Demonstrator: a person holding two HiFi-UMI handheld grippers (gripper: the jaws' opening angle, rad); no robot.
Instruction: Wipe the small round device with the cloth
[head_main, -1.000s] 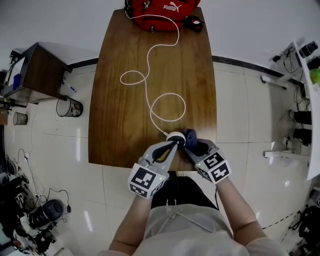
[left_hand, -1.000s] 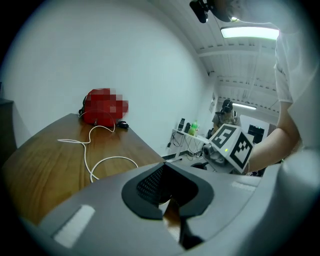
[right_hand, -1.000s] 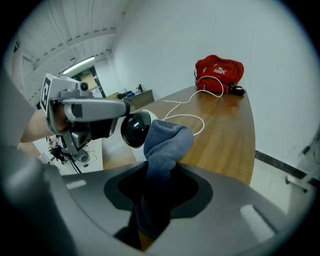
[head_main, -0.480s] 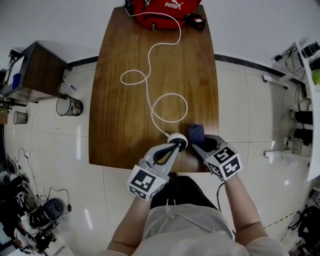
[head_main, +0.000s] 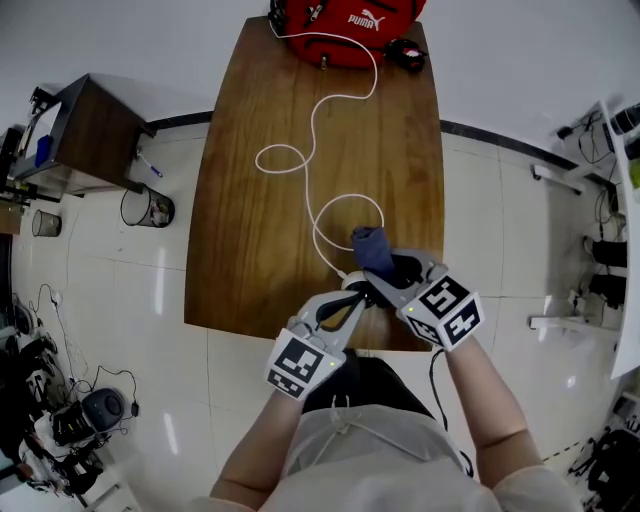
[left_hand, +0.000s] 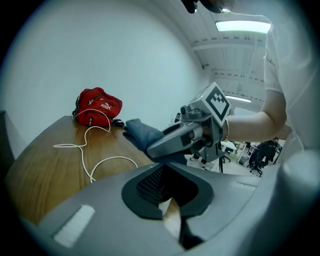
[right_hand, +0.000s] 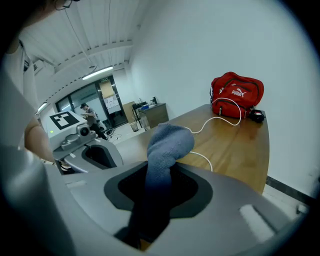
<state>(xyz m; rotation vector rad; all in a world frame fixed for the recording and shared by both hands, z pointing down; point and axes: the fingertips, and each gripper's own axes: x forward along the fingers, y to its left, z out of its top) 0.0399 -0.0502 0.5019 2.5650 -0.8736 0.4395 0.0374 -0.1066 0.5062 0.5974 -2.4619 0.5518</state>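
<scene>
The small round white device (head_main: 351, 282) shows only as a sliver at the tip of my left gripper (head_main: 352, 291), near the table's front edge; its white cable (head_main: 330, 215) runs off it. The left gripper's jaws are shut, with a pale piece wedged between them in the left gripper view (left_hand: 171, 220). My right gripper (head_main: 386, 279) is shut on a blue cloth (head_main: 370, 246). The cloth (right_hand: 167, 145) stands up out of the jaws as a rounded wad and hangs just above and beyond the device, covering most of it. The cloth (left_hand: 141, 134) is off the table.
A brown wooden table (head_main: 250, 230) carries the looping cable, which leads to a red bag (head_main: 345, 25) at the far end. A small black object (head_main: 408, 53) lies beside the bag. A dark side cabinet (head_main: 90, 135) and a bin (head_main: 148, 208) stand on the floor at left.
The right gripper has lifted with the cloth and swung from beside the device to above and beyond it. The left gripper has stayed in place at the device.
</scene>
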